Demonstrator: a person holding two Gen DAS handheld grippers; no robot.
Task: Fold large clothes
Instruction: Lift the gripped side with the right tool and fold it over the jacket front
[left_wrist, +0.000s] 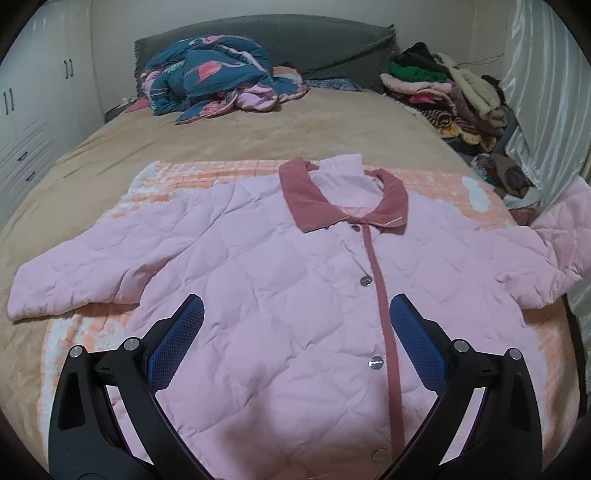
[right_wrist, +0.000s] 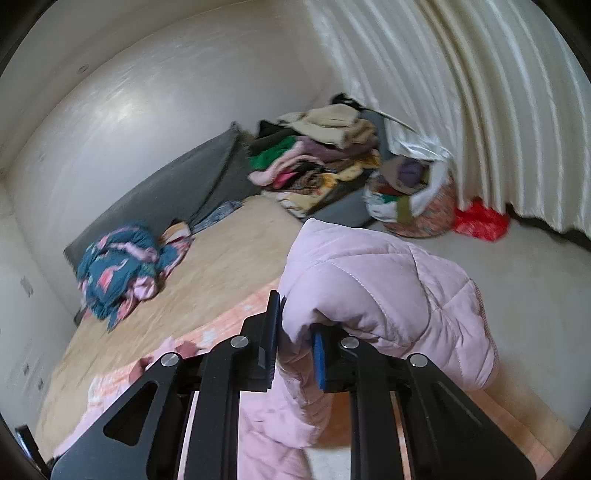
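Pink quilted jacket (left_wrist: 280, 280) lies face up on an orange checked blanket (left_wrist: 207, 173) at the near end of the bed (left_wrist: 229, 136). Buttoned front, darker pink collar (left_wrist: 306, 195) toward the headboard (left_wrist: 280, 40), one sleeve (left_wrist: 70, 284) spread flat to the left in the left wrist view.

Left gripper (left_wrist: 295, 325) hovers over the jacket's lower front, jaws released and wide apart, blue pads either side of the button strip, nothing between them.

Right gripper (right_wrist: 293, 332): jaws clenched on a fold of the jacket's other sleeve (right_wrist: 369, 288); the cloth bunches up over the fingers and hangs off them, lifted clear of the bed. Right wrist view is tilted and somewhat blurred.

Elsewhere on the bed: a crumpled teal and pink quilt (left_wrist: 218, 74) near the headboard. Beside the far corner of the bed, a heap of mixed clothes (left_wrist: 443, 92). In the right wrist view, a stuffed bag (right_wrist: 413, 195) and a red plastic bag (right_wrist: 480, 219) sit on the floor by a pale curtain (right_wrist: 461, 92). White wardrobe (left_wrist: 33, 107) stands along the bed's left side.
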